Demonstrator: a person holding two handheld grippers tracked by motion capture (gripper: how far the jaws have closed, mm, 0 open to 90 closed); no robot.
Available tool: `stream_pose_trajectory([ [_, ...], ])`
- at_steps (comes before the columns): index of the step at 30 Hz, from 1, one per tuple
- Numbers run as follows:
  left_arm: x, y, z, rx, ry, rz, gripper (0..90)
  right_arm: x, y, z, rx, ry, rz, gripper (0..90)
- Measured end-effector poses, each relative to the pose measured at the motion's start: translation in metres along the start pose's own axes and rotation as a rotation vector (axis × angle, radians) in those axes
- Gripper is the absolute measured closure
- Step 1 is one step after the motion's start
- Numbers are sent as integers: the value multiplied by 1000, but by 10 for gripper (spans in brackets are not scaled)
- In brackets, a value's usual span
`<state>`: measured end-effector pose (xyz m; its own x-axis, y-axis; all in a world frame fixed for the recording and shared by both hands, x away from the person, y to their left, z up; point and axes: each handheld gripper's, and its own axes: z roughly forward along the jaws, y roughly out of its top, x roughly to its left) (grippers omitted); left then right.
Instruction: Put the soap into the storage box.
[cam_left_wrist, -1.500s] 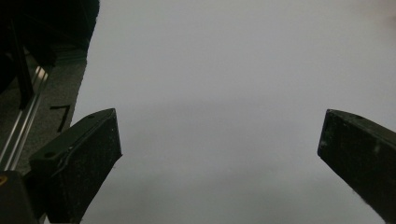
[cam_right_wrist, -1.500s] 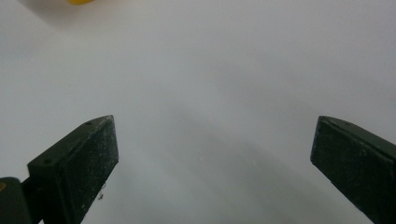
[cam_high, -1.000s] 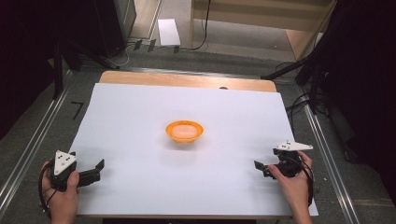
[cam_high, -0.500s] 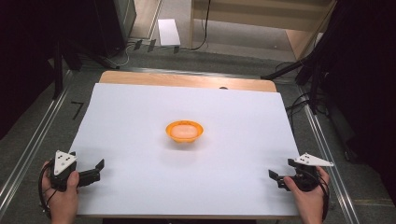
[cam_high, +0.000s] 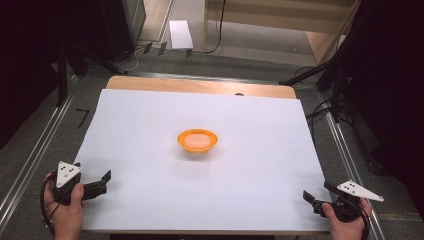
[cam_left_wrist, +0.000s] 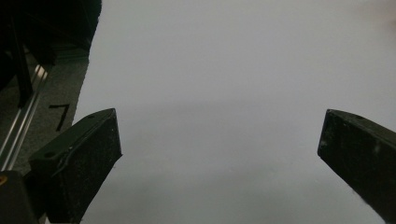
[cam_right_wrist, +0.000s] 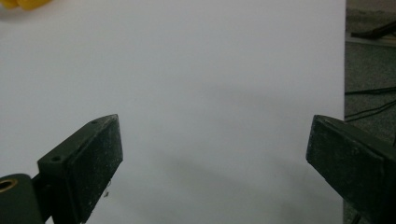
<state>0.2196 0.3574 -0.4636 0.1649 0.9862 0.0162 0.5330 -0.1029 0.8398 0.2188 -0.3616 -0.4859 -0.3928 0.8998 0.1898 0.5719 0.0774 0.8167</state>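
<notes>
We hold a black two-jaw tool in each hand at the near corners of the table (cam_high: 150, 125), which is covered by a plain white sheet. The left tool (cam_high: 102, 182) sits at the near left corner with its jaws spread wide and nothing between them. The right tool (cam_high: 316, 196) sits at the near right corner; its jaws have just been closing a little, yet they stand wide apart over bare sheet with nothing between them.

The small round orange bowl (cam_high: 198, 140) with something pale inside stands alone in the middle of the sheet, well apart from both tools. In the right gripper view a scrap of its rim (cam_right_wrist: 21, 3) peeks in at the top left corner.

We judge that the step in hand is the reach for the bowl. To do it well, we should:

- pick one tool for the grasp and keep the other parked;
- travel low and level across the sheet, keeping the jaws wide;
- turn the tool so one jaw goes inside the rim and the other outside;
- close gently, since a light bowl may slide or tip and spill.
</notes>
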Motion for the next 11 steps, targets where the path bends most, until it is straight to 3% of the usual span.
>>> stream_pose_trajectory([
  [6, 0, 0, 0, -1, -1, 1, 0, 0, -5, -1, -56, -32, 12, 63],
  [11, 0, 0, 0, -2, -1, 3, 0, -1, -7, -1, -64, -39, 22, 70],
])
